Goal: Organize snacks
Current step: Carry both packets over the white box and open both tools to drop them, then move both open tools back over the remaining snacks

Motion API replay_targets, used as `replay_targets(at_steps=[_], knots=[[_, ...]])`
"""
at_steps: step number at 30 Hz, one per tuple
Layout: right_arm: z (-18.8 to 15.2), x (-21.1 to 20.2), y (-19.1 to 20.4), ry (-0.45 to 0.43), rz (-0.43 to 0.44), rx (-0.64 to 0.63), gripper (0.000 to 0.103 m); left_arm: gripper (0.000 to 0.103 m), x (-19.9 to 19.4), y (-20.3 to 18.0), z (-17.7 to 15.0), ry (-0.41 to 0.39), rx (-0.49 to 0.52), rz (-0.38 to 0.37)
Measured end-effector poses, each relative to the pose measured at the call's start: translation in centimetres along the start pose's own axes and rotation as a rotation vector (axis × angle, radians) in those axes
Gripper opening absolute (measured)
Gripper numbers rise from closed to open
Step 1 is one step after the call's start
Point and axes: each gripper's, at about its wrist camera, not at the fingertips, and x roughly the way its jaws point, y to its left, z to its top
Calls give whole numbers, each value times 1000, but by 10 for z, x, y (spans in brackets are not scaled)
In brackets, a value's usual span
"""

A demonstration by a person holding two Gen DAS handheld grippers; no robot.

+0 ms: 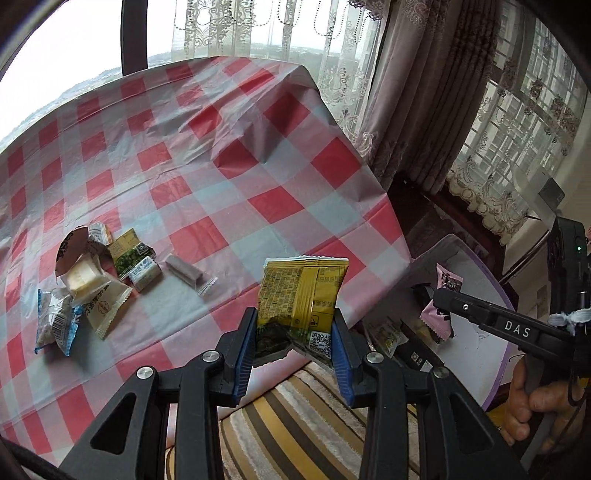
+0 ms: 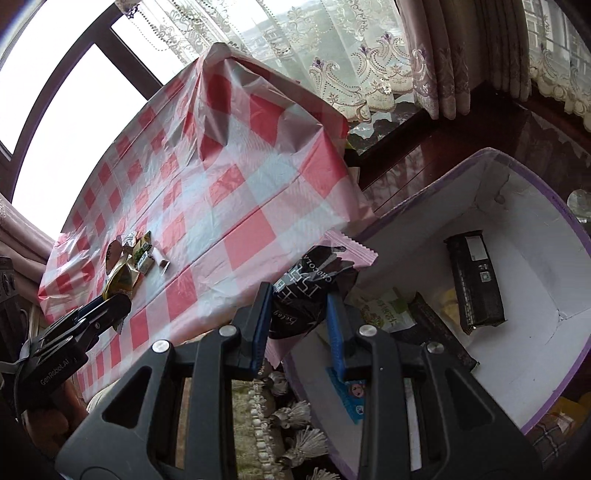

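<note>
My left gripper (image 1: 295,334) is shut on a yellow snack packet (image 1: 304,295) and holds it off the table's near edge. My right gripper (image 2: 297,321) is shut on a pink and black chocolate packet (image 2: 314,280), held over the near rim of the white box with purple trim (image 2: 535,206); the packet also shows in the left wrist view (image 1: 443,295). The box holds a long black bar (image 2: 474,277), a second dark bar (image 2: 439,332), a green-and-white packet (image 2: 384,308) and a blue packet (image 2: 349,397). A pile of loose snacks (image 1: 96,280) lies on the checked tablecloth (image 1: 221,155).
The table with the red and white cloth stands by a window with lace curtains (image 1: 280,26). A striped cushion (image 1: 303,421) lies below my left gripper. A dark wooden sill (image 2: 461,140) runs behind the box. A tasselled fabric (image 2: 295,424) hangs below the right gripper.
</note>
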Motion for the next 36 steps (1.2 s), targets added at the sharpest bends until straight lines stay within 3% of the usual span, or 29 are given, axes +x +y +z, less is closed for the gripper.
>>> replay_targets(at_steps=[7,14,17,19,22,26,36], knots=[[11,2,-39,-17,-69,69,32,38,22,-52,4,71,97,-109],[22,10,-47,-26,-90,81,33,38,42,-87,5,143,143,-191],[26,14,-49,-22,-90,92,35,39,47,-94,6,162,153,-219],[28,16,-50,-20,-85,95,43,41,52,-96,8,180,147,-241],[28,15,-49,-25,-89,97,57,47,58,-95,7,207,129,-228],[27,14,-47,-31,-89,99,67,57,56,-87,7,199,91,-220],[23,9,-21,-26,-62,58,69,58,45,-61,5,155,10,-192]])
